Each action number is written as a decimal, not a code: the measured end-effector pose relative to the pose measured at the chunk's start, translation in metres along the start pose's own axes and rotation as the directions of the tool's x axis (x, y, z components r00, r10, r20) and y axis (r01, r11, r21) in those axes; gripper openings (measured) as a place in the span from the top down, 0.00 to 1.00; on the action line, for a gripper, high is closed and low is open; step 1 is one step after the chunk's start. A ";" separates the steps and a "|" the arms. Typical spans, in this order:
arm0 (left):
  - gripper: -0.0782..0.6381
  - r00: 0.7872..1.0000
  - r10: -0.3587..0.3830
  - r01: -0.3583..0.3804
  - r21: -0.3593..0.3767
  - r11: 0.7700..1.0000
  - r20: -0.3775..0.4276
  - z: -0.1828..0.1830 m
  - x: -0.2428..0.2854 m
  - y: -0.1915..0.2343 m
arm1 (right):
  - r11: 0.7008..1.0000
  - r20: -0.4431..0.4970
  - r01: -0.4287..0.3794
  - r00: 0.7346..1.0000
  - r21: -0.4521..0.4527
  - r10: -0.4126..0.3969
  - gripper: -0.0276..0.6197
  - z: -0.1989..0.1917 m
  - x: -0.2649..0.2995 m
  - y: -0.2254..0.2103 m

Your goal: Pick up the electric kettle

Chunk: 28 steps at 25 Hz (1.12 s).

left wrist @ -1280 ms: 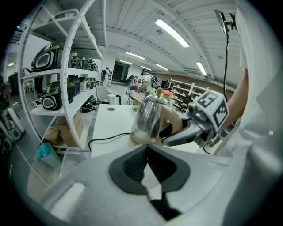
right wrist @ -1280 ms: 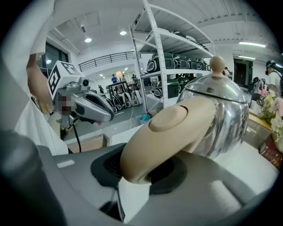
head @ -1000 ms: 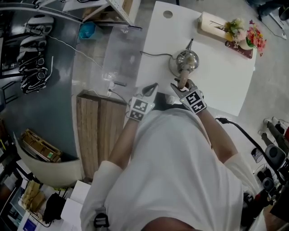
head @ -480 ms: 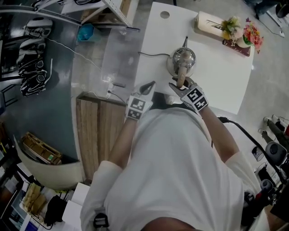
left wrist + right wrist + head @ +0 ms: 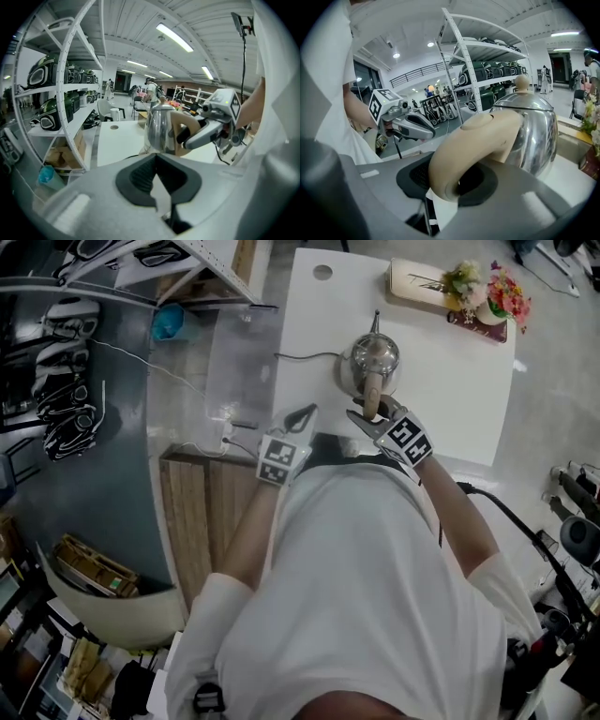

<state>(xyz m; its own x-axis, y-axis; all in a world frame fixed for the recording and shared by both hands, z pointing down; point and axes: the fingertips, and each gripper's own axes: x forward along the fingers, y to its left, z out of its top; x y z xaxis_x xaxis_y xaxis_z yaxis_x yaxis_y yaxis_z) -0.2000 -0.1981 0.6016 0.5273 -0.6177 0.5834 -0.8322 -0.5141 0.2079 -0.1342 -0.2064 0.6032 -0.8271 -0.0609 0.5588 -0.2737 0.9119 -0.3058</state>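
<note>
A: Where is the kettle?

B: The kettle (image 5: 373, 354) is over the white table (image 5: 459, 381), toward the near edge and just ahead of the person; its spout points away from them and its tan handle (image 5: 373, 395) points back at them

A: Is it off the table?

B: That cannot be told; the head view looks straight down on the lid, and in both gripper views the gripper bodies hide the kettle's bottom

A: And the right gripper?

B: The right gripper (image 5: 367, 418) pinches the handle; its own view shows the curved tan end of the handle lying between the two black pads, which hold it from either side; the steel body stands just beyond, upright

A: The left one?

B: The left gripper (image 5: 302, 418) hangs to the left of the kettle, near it but apart; its jaws are pressed together at the tips with nothing between them; its view looks across at the kettle and at the right gripper on the handle

A: Anything else on the table?

B: A thin cord (image 5: 302, 355) runs from the table's left edge to the kettle's left side; a flat box (image 5: 422, 279) and a bunch of flowers (image 5: 487, 285) lie along the far edge, well apart from the kettle; a round hole (image 5: 322, 272) sits in the far left corner; white shelves (image 5: 61, 93) with dark rounded things stand off to the left
</note>
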 end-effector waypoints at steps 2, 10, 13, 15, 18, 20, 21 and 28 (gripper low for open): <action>0.89 1.000 -0.018 0.018 0.015 1.000 -0.005 0.002 0.003 -0.002 | 1.000 0.008 0.011 1.000 0.010 -0.011 0.78 0.002 -0.005 -0.001; 0.89 0.994 -0.107 0.109 0.075 0.991 -0.033 0.013 0.029 -0.021 | 0.992 0.059 0.096 0.993 0.085 -0.101 0.78 0.000 -0.035 -0.016; 0.89 0.988 -0.146 0.150 0.096 0.984 -0.048 0.017 0.039 -0.032 | 0.984 0.069 0.135 0.987 0.120 -0.144 0.78 -0.007 -0.051 -0.023; 0.89 0.983 -0.172 0.178 0.112 0.978 -0.059 0.021 0.046 -0.039 | 0.977 0.075 0.164 0.982 0.139 -0.175 0.78 -0.013 -0.062 -0.028; 0.89 0.976 -0.207 0.215 0.137 0.967 -0.073 0.026 0.057 -0.048 | 0.963 0.090 0.205 0.971 0.176 -0.223 0.78 -0.021 -0.076 -0.037; 0.89 0.970 -0.228 0.238 0.154 0.959 -0.084 0.029 0.063 -0.053 | 0.952 0.101 0.231 0.962 0.201 -0.254 0.78 -0.025 -0.084 -0.043; 0.89 0.967 -0.237 0.249 0.162 0.955 -0.090 0.030 0.065 -0.056 | 0.947 0.106 0.242 0.957 0.212 -0.269 0.78 -0.027 -0.089 -0.045; 0.89 0.947 -0.295 0.317 0.215 0.924 -0.129 0.040 0.082 -0.074 | 0.906 0.131 0.314 0.923 0.282 -0.361 0.78 -0.039 -0.119 -0.063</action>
<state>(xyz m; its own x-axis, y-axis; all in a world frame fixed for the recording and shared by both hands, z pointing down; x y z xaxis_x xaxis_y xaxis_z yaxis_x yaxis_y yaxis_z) -0.0878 -0.2346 0.6023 0.7230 -0.3562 0.5919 -0.5644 -0.7986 0.2089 0.0001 -0.2408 0.5857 -0.7293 -0.4388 0.5250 -0.6466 0.6929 -0.3190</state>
